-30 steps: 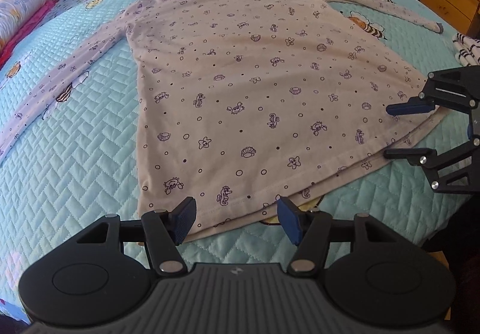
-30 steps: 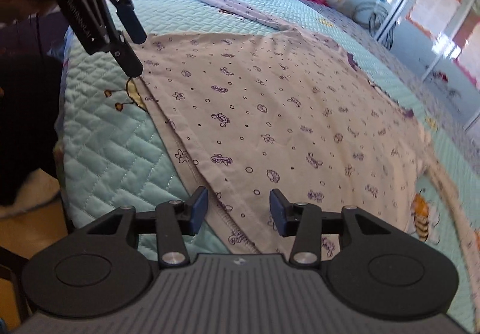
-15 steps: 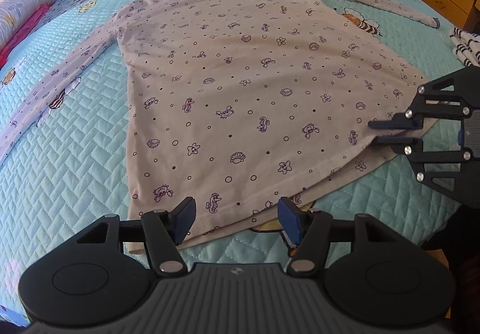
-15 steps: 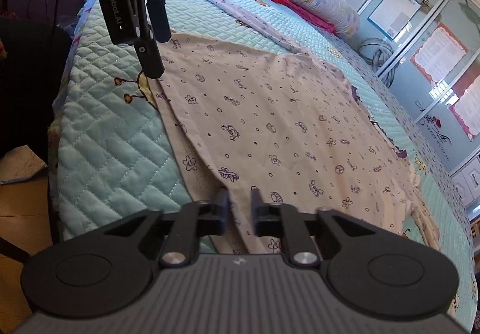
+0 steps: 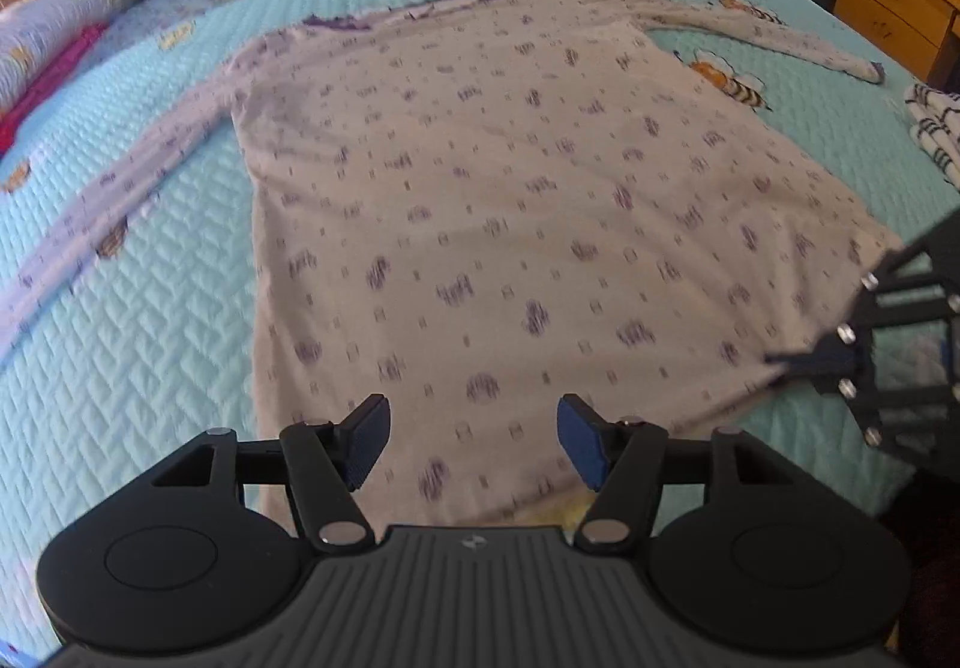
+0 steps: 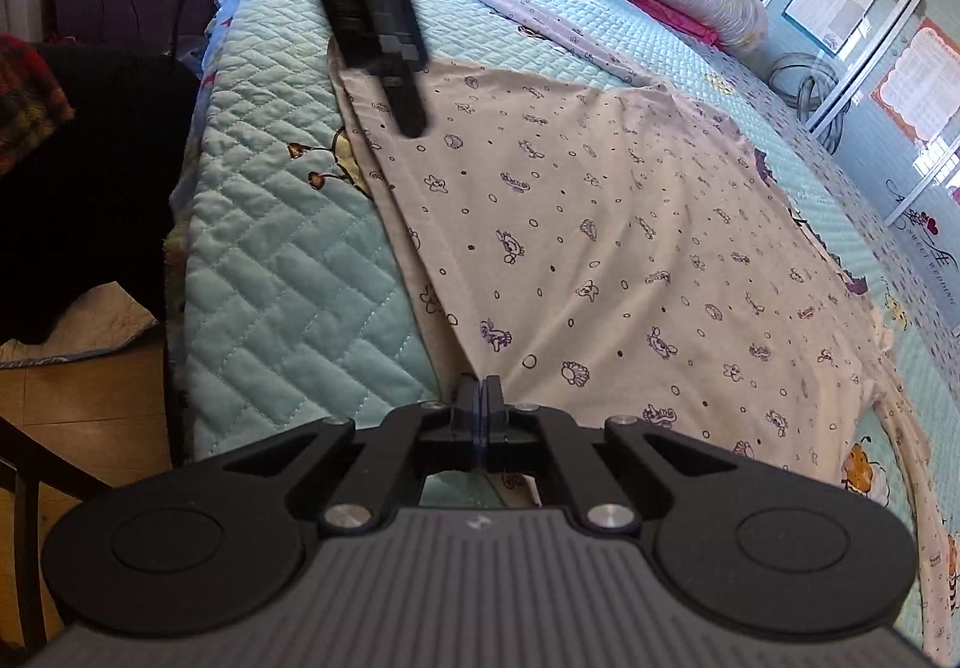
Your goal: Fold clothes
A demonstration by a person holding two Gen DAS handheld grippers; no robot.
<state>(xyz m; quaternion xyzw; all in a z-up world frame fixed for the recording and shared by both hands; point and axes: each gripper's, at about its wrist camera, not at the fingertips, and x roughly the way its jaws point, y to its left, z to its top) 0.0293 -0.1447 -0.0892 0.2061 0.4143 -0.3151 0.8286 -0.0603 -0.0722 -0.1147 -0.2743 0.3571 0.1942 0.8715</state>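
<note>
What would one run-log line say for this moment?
task: fold clothes | right gripper: shut on nightshirt hem | left gripper: open over hem

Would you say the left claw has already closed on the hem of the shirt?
No, the left claw stands open above the shirt, its blue pads apart and pressing on nothing.

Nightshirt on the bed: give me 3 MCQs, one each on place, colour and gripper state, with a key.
1. Where does the right gripper hold the nightshirt?
A. collar
B. a bottom hem corner
C. a sleeve cuff

2. What colour is the print on the nightshirt?
A. purple
B. red
C. green

3. How does the left gripper stand?
A. shut on the hem
B. shut on a sleeve
C. open over the hem

Key: B, the shut pads pinch the hem edge at the near corner; A, purple sea creatures and dots cover pale fabric; C, its blue pads stand apart with cloth showing between them.
</note>
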